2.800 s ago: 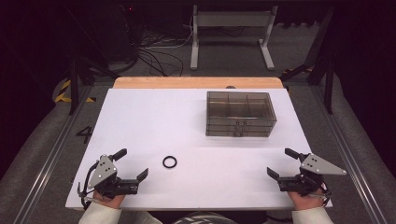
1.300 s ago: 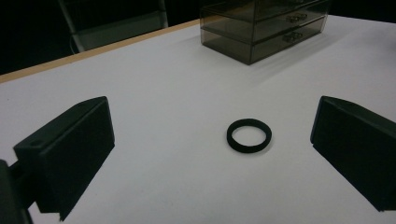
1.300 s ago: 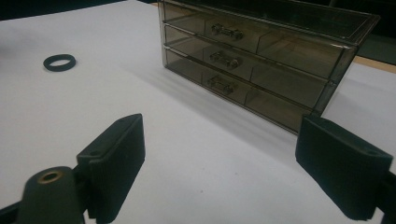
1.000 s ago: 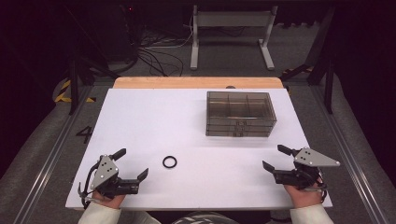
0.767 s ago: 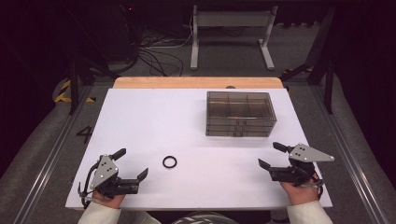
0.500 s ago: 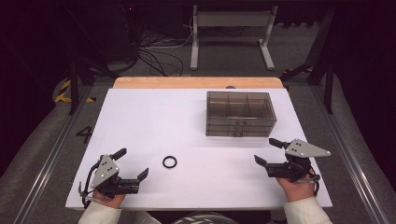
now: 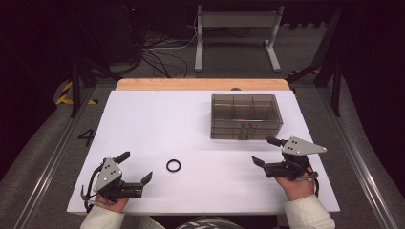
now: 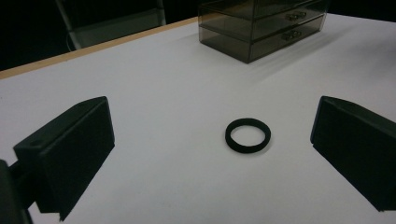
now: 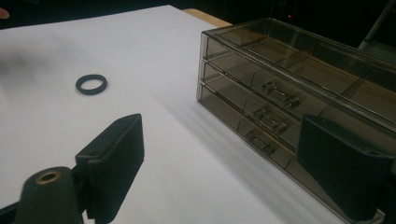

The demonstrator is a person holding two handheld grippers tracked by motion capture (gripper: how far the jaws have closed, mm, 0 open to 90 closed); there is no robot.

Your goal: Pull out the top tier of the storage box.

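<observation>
On the white table [image 7: 157, 119] lies a small black ring [image 7: 173, 165]. It sits flat, near the front edge, between the two hands. Nothing touches it.

Far back on the right stands a smoky see-through box [image 7: 246, 116] with drawers. The drawers look pushed in, and their little handles [image 9: 281, 96] face the person.

The left gripper [image 7: 134, 169] rests low near the front left corner. Its jaws are wide apart and hold nothing. In the left gripper view the ring [image 8: 247, 135] shows right between the two black jaws, but a bit farther off, so the jaws are not around it yet. The gripper points at the ring, maybe so it can slide up and pinch it.

The right gripper [image 7: 266, 151] is lifted a little and sits just in front of the box. Its jaws are also wide apart, and they have just opened a bit more with nothing between them. In the right gripper view the drawer fronts are close, and the ring [image 9: 91, 84] is well off to the side. I think this hand is going for a drawer handle, to pull a drawer out. Then the ring could go inside.

The jaws stay wide so a handle or the ring can fit between them.
</observation>
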